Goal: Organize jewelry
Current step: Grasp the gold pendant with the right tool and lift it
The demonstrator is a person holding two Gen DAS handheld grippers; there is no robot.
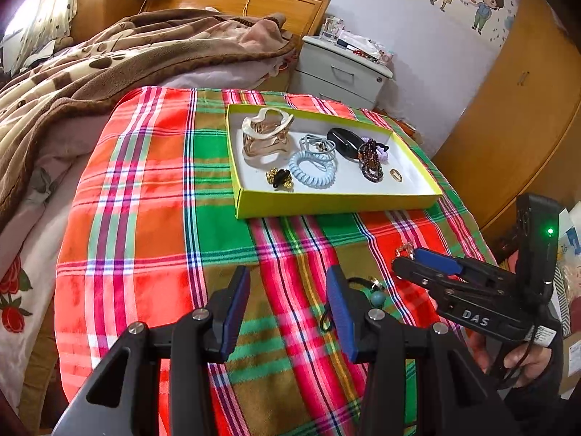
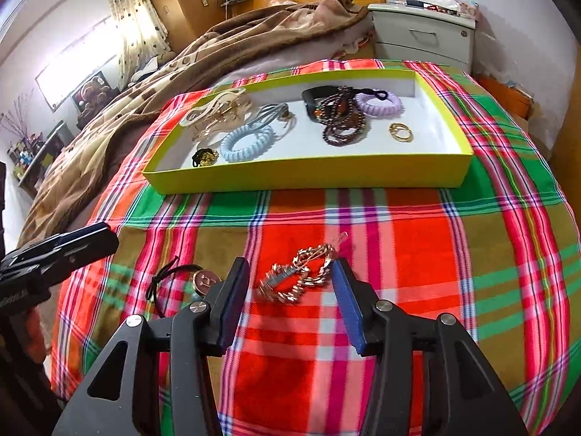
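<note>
Jaws apart on both; right gripper point(image 2: 290, 283) straddled the gold chain bracelet point(image 2: 296, 278) near the plaid cloth's point(image 2: 417, 254) front edge, presumably for boxing in the yellow-green tray point(image 2: 308, 176).

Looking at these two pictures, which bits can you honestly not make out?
- Hair tie, left view: partly hidden behind the left claw finger.
- Gold chain, right view: blurred, so its links and clasp are unclear; it lies between the open right claw fingers.
- Small black-and-gold piece in the tray: too small to identify.
</note>
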